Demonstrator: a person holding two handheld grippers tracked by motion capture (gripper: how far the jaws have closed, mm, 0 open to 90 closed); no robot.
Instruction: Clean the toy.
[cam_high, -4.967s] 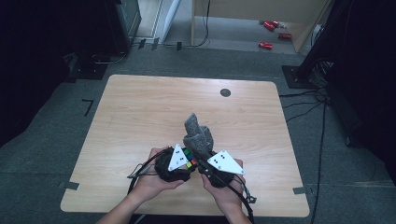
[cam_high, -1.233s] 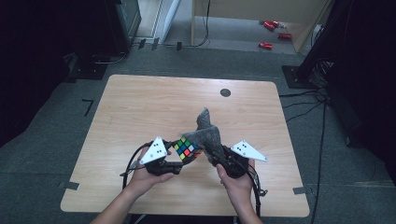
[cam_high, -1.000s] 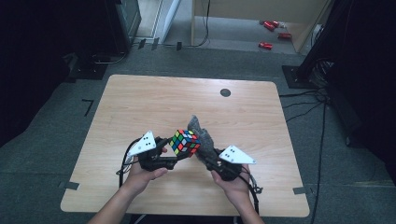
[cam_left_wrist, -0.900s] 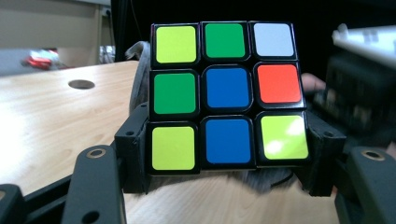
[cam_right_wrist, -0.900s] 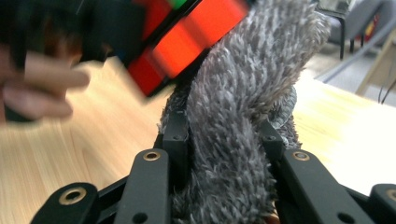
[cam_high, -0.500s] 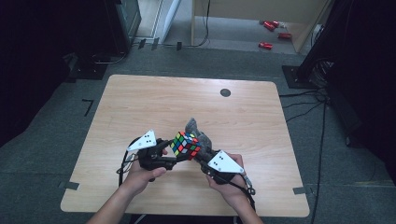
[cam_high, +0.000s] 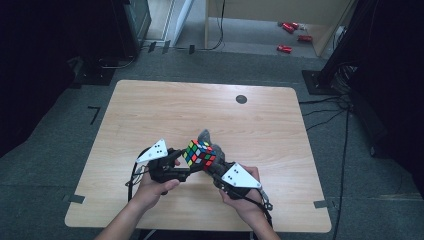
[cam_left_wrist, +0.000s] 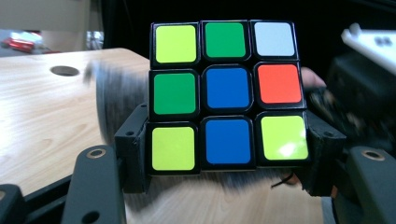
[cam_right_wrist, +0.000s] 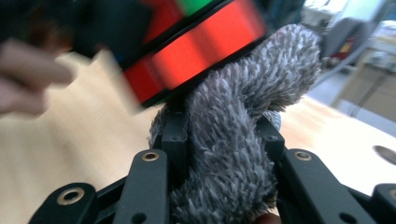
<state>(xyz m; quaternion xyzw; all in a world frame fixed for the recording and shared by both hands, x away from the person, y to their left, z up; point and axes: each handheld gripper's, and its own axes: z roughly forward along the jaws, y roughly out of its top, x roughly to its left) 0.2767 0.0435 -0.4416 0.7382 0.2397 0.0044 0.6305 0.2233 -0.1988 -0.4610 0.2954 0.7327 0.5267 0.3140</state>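
Note:
My left gripper (cam_high: 192, 162) is shut on a colourful puzzle cube (cam_high: 200, 153), held above the front middle of the wooden table (cam_high: 150, 115). In the left gripper view the cube (cam_left_wrist: 226, 95) sits between the black jaws, with yellow, green, blue, white and orange squares facing the camera. My right gripper (cam_high: 216, 162) is shut on a grey fluffy cloth (cam_high: 206, 138) that sticks up behind and under the cube. In the right gripper view the cloth (cam_right_wrist: 233, 154) fills the gap between the jaws and presses against the cube's blurred red face (cam_right_wrist: 196, 46).
A round dark hole (cam_high: 241, 99) lies in the tabletop at the far right. Cables trail from both grippers toward the table's front edge. Grey floor, dark equipment and red items (cam_high: 292, 35) surround the table.
Both grippers have drawn together near the table's front middle. The right gripper has shifted left and forward, bringing the cloth against the cube, which the left gripper keeps nearly in place.

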